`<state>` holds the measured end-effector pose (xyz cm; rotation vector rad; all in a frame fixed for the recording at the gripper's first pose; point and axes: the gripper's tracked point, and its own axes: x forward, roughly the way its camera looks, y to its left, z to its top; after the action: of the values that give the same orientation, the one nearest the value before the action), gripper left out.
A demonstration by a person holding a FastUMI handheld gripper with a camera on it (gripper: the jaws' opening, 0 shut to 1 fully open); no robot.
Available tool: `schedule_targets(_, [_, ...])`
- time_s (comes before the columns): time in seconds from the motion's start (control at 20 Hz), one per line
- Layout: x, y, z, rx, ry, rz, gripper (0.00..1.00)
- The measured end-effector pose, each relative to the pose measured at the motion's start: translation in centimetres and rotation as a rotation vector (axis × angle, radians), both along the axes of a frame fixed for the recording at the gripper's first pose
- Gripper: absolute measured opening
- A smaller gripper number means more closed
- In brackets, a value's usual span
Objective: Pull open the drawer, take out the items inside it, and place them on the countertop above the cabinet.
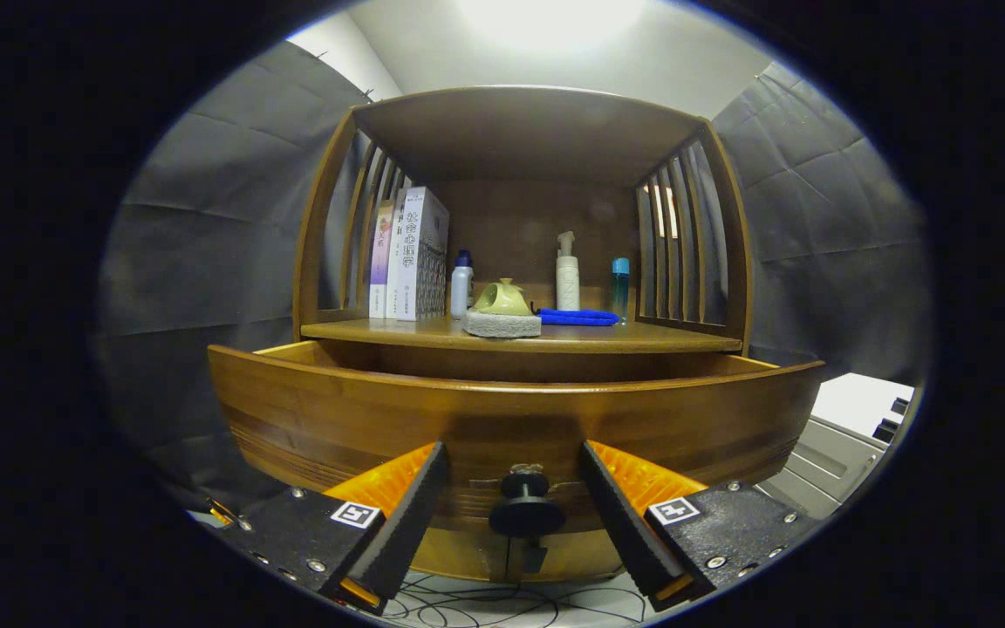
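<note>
While the drawer (516, 419) stands pulled out from the cabinet (520, 139), its contents are hidden behind its front panel. The gripper (516, 497) is open, its fingers (411, 510) spread to either side of the drawer's dark knob (526, 506) without touching it. On the worktop (642, 336) above the drawer, a green teapot (502, 298) sits on a grey sponge (501, 324) at the front edge, a blue cloth (578, 317) just beside them. Books (411, 253) stand at the left edge; three bottles (567, 275) line the back.
</note>
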<state>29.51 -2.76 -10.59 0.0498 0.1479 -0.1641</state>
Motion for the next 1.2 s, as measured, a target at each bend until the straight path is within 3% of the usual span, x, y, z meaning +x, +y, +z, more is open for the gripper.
schedule_targets(1.2, [10.1, -2.3, -0.6, -0.004, -0.008, 0.038, 0.95])
